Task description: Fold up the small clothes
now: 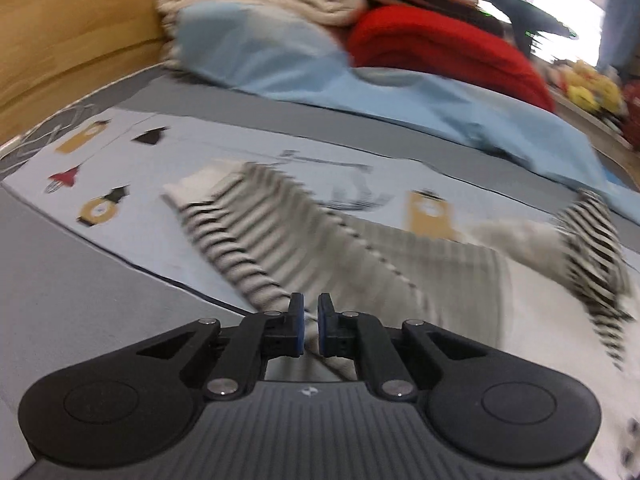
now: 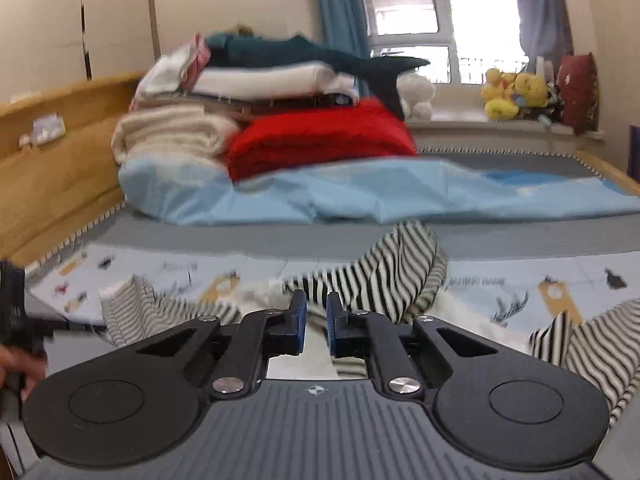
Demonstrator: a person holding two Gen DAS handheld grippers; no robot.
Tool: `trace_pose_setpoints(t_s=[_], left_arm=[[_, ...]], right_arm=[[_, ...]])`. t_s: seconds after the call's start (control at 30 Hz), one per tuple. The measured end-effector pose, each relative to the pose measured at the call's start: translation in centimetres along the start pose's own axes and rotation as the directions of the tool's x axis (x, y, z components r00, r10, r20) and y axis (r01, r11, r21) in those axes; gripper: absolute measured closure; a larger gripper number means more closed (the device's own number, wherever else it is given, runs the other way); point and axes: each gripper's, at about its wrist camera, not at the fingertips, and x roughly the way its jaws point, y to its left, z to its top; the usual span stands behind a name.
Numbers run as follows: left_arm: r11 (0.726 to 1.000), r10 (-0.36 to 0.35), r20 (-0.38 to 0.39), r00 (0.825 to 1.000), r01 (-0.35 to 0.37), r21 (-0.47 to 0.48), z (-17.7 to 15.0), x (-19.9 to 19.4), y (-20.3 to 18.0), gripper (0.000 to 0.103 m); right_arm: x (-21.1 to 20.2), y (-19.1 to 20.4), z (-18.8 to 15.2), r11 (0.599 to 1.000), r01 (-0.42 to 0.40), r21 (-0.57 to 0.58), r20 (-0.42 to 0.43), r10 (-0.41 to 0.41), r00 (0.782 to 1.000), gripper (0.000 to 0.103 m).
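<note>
A small black-and-white striped garment (image 1: pixel 304 232) lies on a pale printed sheet (image 1: pixel 120 152) on the bed. My left gripper (image 1: pixel 311 312) is shut on the striped garment near its left sleeve, with cloth between the blue pads. In the right wrist view the same garment (image 2: pixel 392 272) rises in a bunched fold just ahead of my right gripper (image 2: pixel 317 312), which is shut on its cloth. Another striped part (image 2: pixel 580 344) lies at the right. The left gripper's body (image 2: pixel 12 312) shows at the left edge.
A stack of folded blankets, beige (image 2: pixel 172 136), red (image 2: pixel 320 140) and dark teal (image 2: pixel 300 54), sits on a light blue duvet (image 2: pixel 360 192) at the bed's far end. A wooden bed frame (image 2: pixel 52 168) runs along the left. Plush toys (image 2: pixel 516 94) stand on the windowsill.
</note>
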Motion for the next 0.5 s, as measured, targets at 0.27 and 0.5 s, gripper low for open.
trace_pose_setpoints(t_s=[0.27,0.5], left_arm=[[0.955,0.048,0.019,0.999,-0.041,-0.294,1.8,6.7,7.3,0.053],[0.914,-0.01,0.027,1.0,0.02,-0.406,3.4,10.5,10.0,0.06]], right_arm=[[4.4,0.0,-1.1,0.999,-0.03,0.029,-0.125,0.033,0.992,0.089],[6.1,-0.1,-3.2,0.998,-0.037,0.059,-0.22,0.049,0.974,0.089]])
